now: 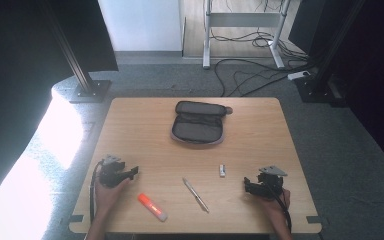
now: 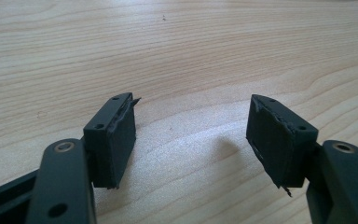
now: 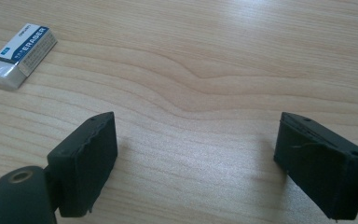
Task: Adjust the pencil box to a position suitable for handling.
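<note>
On the wooden table (image 1: 145,140) lies an open dark grey pencil case (image 1: 198,124) at the back middle. Near the front lie an orange highlighter (image 1: 152,207), a silver pen (image 1: 196,195) and a small white eraser (image 1: 222,170) (image 3: 20,55). My left gripper (image 1: 134,172) (image 2: 193,135) rests at the front left, open, with bare wood between its jaws. My right gripper (image 1: 246,185) (image 3: 196,158) rests at the front right, open wide and empty; the eraser lies ahead of it to the left.
Beyond the table are grey carpet, black frame posts on base plates (image 1: 91,90), loose cables (image 1: 250,75) and a white desk frame (image 1: 207,35). Bright sunlight falls on the floor at the left.
</note>
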`<state>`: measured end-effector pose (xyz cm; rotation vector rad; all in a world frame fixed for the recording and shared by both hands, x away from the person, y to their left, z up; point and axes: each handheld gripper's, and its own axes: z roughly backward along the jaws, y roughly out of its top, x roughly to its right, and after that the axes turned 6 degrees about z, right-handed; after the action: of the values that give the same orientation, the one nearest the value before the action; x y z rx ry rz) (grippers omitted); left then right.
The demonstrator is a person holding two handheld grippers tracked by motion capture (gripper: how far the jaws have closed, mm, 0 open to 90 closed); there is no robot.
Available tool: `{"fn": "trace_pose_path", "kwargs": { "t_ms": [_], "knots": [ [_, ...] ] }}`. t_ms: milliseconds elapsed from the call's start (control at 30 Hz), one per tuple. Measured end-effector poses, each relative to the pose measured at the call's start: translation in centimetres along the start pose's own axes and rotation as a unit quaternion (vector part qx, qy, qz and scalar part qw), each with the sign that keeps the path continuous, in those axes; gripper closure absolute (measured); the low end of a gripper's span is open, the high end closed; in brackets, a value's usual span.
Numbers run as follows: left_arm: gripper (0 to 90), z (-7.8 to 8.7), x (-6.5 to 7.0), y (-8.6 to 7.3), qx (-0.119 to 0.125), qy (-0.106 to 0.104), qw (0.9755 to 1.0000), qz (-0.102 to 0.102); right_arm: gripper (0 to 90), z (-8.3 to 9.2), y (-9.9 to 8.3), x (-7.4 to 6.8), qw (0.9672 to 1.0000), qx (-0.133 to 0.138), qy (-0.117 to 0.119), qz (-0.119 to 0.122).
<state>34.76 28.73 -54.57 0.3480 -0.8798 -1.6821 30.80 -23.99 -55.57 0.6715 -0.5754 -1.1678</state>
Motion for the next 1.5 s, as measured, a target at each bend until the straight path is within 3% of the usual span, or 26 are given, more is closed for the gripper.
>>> {"fn": "trace_pose_path", "kwargs": {
  "t_ms": [67,167,233,400,500,600,667,733,867,1000,1300,1500],
  "knots": [
    [34.2,0.2,0.3,-0.2,0.004,0.023,0.9997,-0.001,12.7,0.1,-0.1,0.0,1.0,0.0,-0.001,0.0],
    [35.7,0.5,0.3,-0.4,0.023,0.014,0.9996,0.006,12.7,0.1,0.0,0.0,1.0,0.0,-0.001,0.0],
    [35.7,0.5,0.2,-0.3,0.02,0.016,0.9997,0.006,12.7,0.1,0.0,0.0,1.0,0.001,-0.002,0.0],
    [36.2,0.7,1.0,0.5,0.02,0.019,0.9995,-0.012,12.9,0.2,-0.1,-0.1,1.0,-0.001,-0.005,-0.005],
    [36.1,1.2,2.4,1.5,0.028,0.011,0.9989,-0.035,13.0,0.2,-0.1,-0.1,1.0,0.0,-0.005,-0.004],
    [35.5,1.5,2.8,1.9,0.037,0.001,0.9988,-0.034,13.1,0.2,-0.2,-0.1,1.0,0.0,-0.003,-0.003],
    [34.4,1.8,3.4,2.5,0.047,-0.023,0.9984,-0.021,13.5,0.3,-0.2,-0.1,1.0,0.0,-0.001,0.0],
    [33.9,1.8,3.8,2.9,0.048,-0.031,0.9982,-0.018,13.6,0.3,-0.2,-0.1,1.0,0.0,-0.001,-0.001],
    [33.7,1.4,4.8,4.1,0.044,-0.042,0.998,-0.019,14.0,0.3,-0.2,-0.1,1.0,0.002,-0.002,-0.001],
    [33.6,0.7,5.7,4.8,0.032,-0.032,0.9983,-0.037,14.1,0.3,-0.2,-0.1,1.0,0.002,-0.002,-0.001],
    [34.7,-1.2,7.2,7.1,0.028,-0.049,0.9968,-0.055,15.1,0.3,-0.3,-0.1,1.0,0.003,0.0,0.001],
    [35.3,-2.6,7.5,8.0,0.019,-0.051,0.9972,-0.051,15.2,0.3,-0.3,-0.1,1.0,0.003,0.0,0.001]
  ]
}}
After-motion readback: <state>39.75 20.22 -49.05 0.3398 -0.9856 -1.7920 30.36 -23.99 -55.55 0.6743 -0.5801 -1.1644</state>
